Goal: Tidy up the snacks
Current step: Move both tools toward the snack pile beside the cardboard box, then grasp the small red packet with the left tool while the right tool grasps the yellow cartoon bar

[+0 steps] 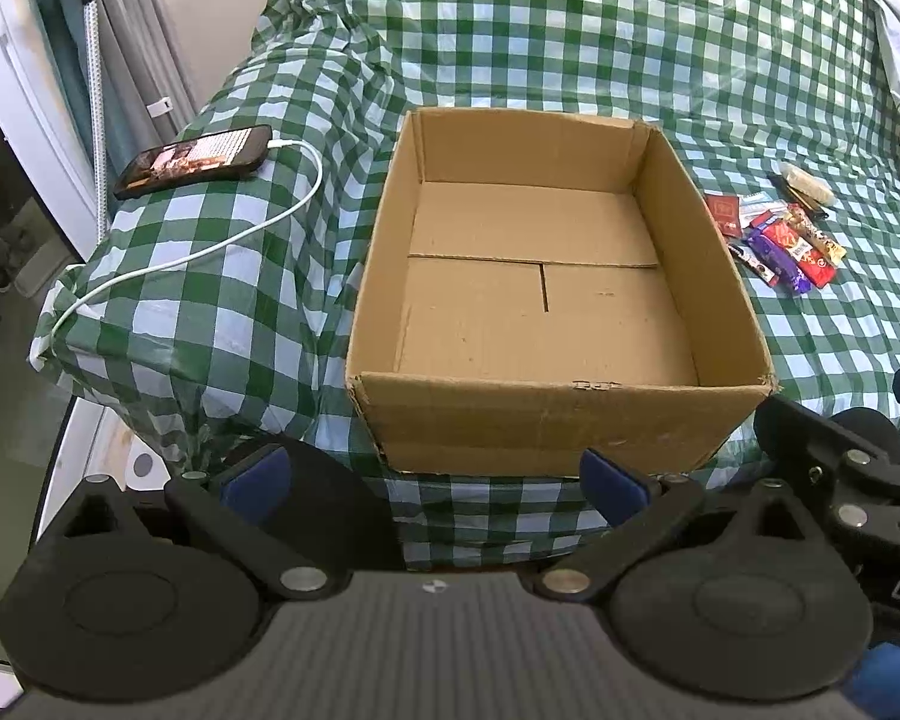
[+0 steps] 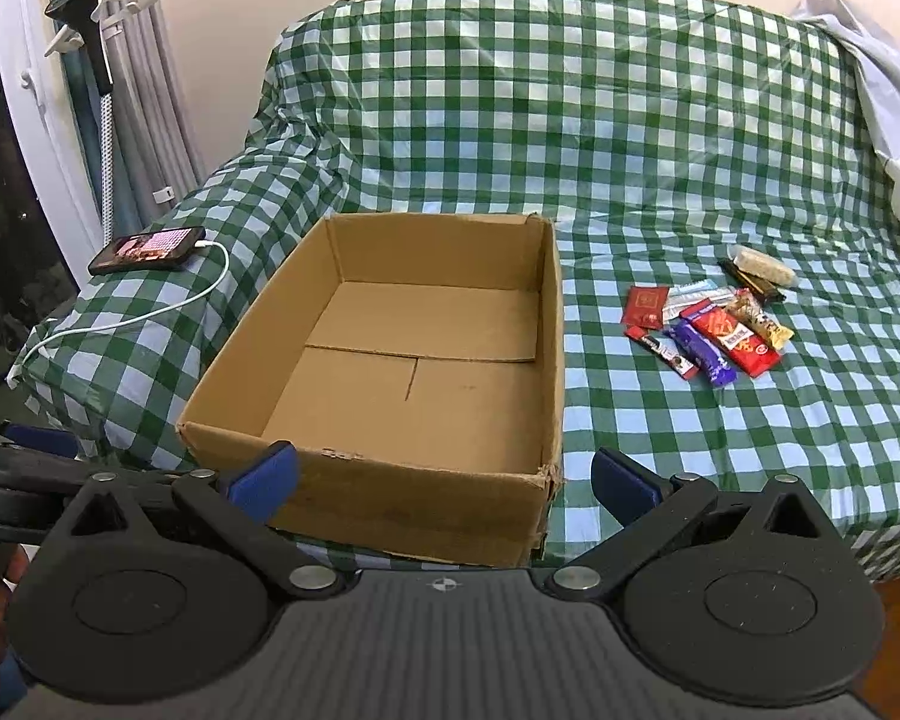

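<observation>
An open, empty cardboard box [image 1: 546,414] [image 2: 390,492] sits on a green checked cloth. To its right lies a small pile of wrapped snack bars [image 1: 780,240] [image 2: 708,324]: red, purple, white and a pale oat bar. My left gripper [image 1: 432,480] hovers just short of the box's near wall, wide open with nothing between its blue pads. My right gripper [image 2: 444,483] is also wide open and holds nothing, near the box's front right corner. The snacks lie well beyond both grippers. The right gripper's body [image 1: 840,462] shows at the lower right edge of the left wrist view.
A phone [image 1: 195,159] [image 2: 147,249] on a white charging cable [image 1: 210,246] lies left of the box on the cloth's raised side. Curtains and a white rack stand at far left. White fabric [image 2: 888,102] drapes at the far right. The cloth's front edge drops off below the box.
</observation>
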`<state>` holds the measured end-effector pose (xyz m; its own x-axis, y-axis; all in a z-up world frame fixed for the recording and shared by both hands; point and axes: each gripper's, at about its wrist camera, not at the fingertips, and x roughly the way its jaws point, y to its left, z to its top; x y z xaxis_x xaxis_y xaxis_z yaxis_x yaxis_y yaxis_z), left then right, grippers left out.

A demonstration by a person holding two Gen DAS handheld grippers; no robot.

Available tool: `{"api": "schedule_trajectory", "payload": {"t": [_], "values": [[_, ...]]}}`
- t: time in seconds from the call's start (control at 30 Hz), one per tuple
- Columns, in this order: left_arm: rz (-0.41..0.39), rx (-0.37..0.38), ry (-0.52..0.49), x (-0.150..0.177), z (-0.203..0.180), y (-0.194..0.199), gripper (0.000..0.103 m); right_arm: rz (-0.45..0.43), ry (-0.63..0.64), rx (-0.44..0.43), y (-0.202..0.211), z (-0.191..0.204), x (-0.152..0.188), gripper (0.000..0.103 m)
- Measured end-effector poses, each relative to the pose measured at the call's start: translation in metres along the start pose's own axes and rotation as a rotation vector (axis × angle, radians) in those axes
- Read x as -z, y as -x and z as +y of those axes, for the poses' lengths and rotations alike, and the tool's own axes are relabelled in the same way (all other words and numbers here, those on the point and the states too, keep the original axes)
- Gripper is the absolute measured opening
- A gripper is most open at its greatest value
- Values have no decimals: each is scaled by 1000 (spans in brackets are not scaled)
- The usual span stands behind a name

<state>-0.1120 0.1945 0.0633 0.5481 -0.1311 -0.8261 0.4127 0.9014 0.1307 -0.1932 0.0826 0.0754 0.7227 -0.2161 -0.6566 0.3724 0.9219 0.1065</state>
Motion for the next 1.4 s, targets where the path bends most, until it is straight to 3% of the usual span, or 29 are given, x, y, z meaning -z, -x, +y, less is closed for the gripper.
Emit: {"api": "schedule_trajectory", "payload": {"t": [0.47,0.83,1.1,1.3,1.4], "values": [[29,19,-44,-7,-18,-13,103,-30,-25,-22,-3,-36,-8,103],[66,42,-111,-30,-56,-33,103,-16,-128,37,-24,-77,-4,103],[103,186,-132,-80,-110,-48,103,-83,-241,214,-42,-169,-14,103],[114,218,-161,-144,-176,-79,103,-68,-277,316,-87,-249,-29,103],[114,225,-198,-180,-217,-105,103,-40,-300,317,-117,-291,-37,103]]}}
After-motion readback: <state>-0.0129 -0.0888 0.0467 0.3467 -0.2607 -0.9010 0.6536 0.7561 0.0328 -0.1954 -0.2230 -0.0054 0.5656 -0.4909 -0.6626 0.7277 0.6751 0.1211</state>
